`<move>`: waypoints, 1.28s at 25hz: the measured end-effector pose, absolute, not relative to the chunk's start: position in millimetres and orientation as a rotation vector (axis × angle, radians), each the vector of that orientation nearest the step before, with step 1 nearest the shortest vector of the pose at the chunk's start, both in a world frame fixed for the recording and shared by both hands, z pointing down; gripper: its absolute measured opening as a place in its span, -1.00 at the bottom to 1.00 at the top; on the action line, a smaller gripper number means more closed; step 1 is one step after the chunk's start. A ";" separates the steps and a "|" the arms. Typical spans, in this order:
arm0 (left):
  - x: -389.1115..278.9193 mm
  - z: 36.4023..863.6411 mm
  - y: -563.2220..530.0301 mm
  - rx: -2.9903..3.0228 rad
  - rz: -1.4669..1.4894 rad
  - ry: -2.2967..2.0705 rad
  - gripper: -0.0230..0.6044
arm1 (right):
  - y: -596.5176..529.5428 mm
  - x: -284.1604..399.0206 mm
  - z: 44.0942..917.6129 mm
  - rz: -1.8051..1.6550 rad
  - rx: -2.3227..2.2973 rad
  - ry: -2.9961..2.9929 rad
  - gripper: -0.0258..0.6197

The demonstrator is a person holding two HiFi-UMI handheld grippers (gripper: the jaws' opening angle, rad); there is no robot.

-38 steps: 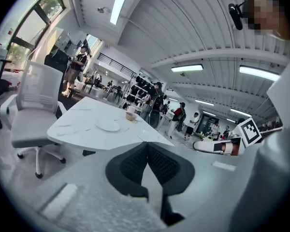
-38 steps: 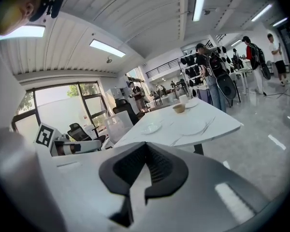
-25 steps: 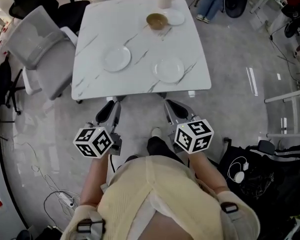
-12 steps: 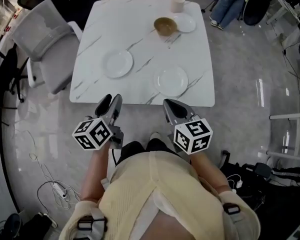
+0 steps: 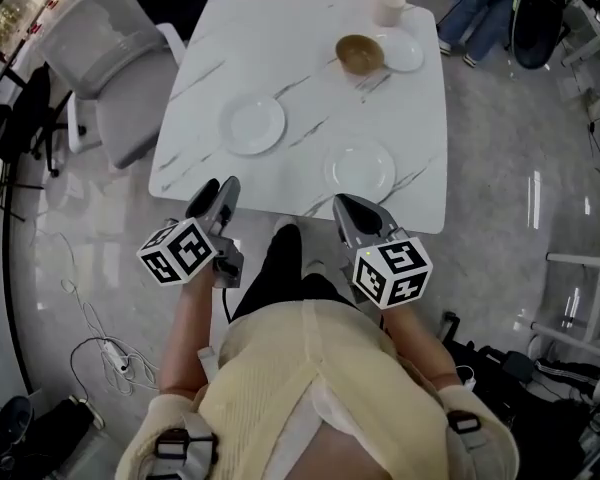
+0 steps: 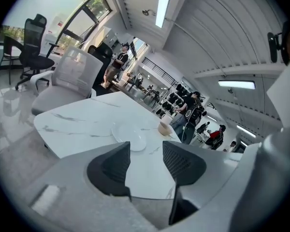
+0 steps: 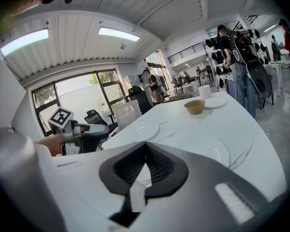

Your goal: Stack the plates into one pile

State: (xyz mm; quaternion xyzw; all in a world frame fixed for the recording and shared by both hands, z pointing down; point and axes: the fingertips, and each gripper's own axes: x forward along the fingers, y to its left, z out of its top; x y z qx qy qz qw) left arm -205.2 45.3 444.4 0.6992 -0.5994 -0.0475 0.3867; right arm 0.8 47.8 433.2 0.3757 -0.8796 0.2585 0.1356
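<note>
White table (image 5: 280,48): three plates (image 5: 254,125) (image 5: 360,169) (image 5: 401,53), one bowl (image 5: 360,54)

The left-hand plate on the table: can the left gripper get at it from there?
Probably yes. The left gripper, its empty fingers just opening, hangs by the near edge of the table; only bare marble top lies between it and the left-hand plate.

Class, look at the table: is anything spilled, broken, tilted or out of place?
Nothing stands out: left plate, right plate, far plate, bowl and cup sit level on the table, nothing spilled.
</note>
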 end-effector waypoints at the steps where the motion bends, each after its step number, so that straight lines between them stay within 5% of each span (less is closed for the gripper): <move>1: -210.8 446.9 40.9 1.759 -0.141 -1.517 -0.26 | 45.5 -1.7 434.4 0.747 1.086 -2.546 -0.92; 17: -237.6 507.3 -33.2 1.583 -0.137 -1.335 -0.39 | -27.7 -32.0 446.1 0.781 1.083 -2.466 -0.91; 21: -245.7 520.8 -42.8 1.554 -0.080 -1.318 -0.24 | -42.0 -43.5 446.5 0.788 1.061 -2.458 -0.91; 32: -253.8 540.8 -65.0 1.526 0.018 -1.276 -0.24 | -64.9 -53.2 454.1 0.825 1.060 -2.426 -0.92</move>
